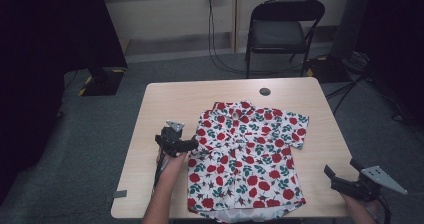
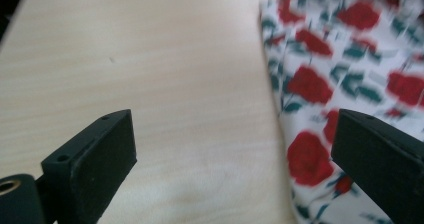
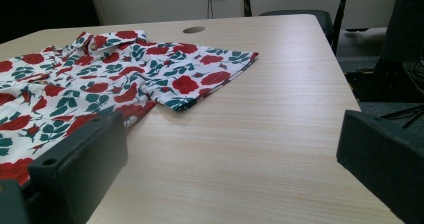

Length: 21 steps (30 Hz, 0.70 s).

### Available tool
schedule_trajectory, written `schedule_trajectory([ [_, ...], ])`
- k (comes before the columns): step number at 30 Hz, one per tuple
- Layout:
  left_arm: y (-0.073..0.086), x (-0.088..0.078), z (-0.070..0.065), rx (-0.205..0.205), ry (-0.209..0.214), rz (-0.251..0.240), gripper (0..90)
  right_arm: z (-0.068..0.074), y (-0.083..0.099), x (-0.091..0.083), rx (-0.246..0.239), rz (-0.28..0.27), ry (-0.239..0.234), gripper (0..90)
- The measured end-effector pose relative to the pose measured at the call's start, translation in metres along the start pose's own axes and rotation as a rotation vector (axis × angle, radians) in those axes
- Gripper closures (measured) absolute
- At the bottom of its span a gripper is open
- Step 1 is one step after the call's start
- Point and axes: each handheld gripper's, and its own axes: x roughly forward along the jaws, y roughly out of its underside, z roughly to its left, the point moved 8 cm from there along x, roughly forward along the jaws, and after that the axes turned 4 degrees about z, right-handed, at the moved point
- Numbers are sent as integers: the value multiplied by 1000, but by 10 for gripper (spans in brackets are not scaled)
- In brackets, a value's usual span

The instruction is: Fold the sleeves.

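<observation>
Left tongs (image 1: 192, 145) wide at white rose-printed shirt's (image 1: 247, 154) nine-o'clock edge; right tongs (image 1: 334, 179) wide, at four o'clock. Risk: pinching one layer, dragging cloth askew across pale wooden surface (image 1: 165, 104).

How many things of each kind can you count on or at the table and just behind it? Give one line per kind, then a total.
Shirts: 1, the rose-print shirt
Grippers: 2, the left gripper and the right gripper
Tables: 1, the wooden table
Chairs: 1, the black folding chair
Total: 5
</observation>
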Motion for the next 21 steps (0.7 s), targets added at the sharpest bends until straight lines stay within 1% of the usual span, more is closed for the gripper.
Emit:
schedule_trajectory([
  [2, 10, 8, -7, 63, 5, 42, 36, 0, 0, 0, 0, 0, 0, 0],
  [3, 15, 11, -9, 87, -5, 57, 36, 0, 0, 0, 0, 1, 0, 0],
  [4, 18, 14, -11, 106, -14, 68, 36, 0, 0, 0, 0, 1, -1, 0],
  [6, 19, 16, -12, 113, -33, 52, 23, 0, 0, 0, -3, 1, -1, 0],
  [8, 19, 16, -11, 104, -36, 54, 23, 0, 0, 0, -3, 1, -1, 0],
  [9, 18, 15, -12, 106, -33, 46, 23, 0, 0, 0, -3, 2, -2, 0],
  [10, 17, 13, -13, 101, -19, 38, 22, 0, 0, 0, -3, 3, -2, 0],
  [12, 14, 6, -16, 85, 22, 2, 14, 0, 0, 0, -4, 2, -1, 0],
  [14, 11, -3, -17, 76, 36, -44, 0, 0, 0, 1, -6, 4, -1, 0],
  [15, 9, -8, -16, 65, 13, -85, 0, 0, 0, 1, -6, 4, -1, 0],
  [17, 7, -18, -12, 41, -28, -143, 1, 0, 0, 0, -4, 3, 0, 0],
  [18, 7, -22, -11, 32, -23, -166, 2, 0, 0, 0, -5, 4, 0, 0],
  [19, 8, -24, -11, 23, -14, -172, 2, 1, 0, 0, -5, 4, 1, 0],
  [20, 10, -26, -11, 18, -16, -168, 2, 1, 0, 1, -6, 6, 2, 0],
  [21, 12, -28, -12, 1, 12, -170, 2, 1, 0, 1, -9, 10, 6, 0],
])
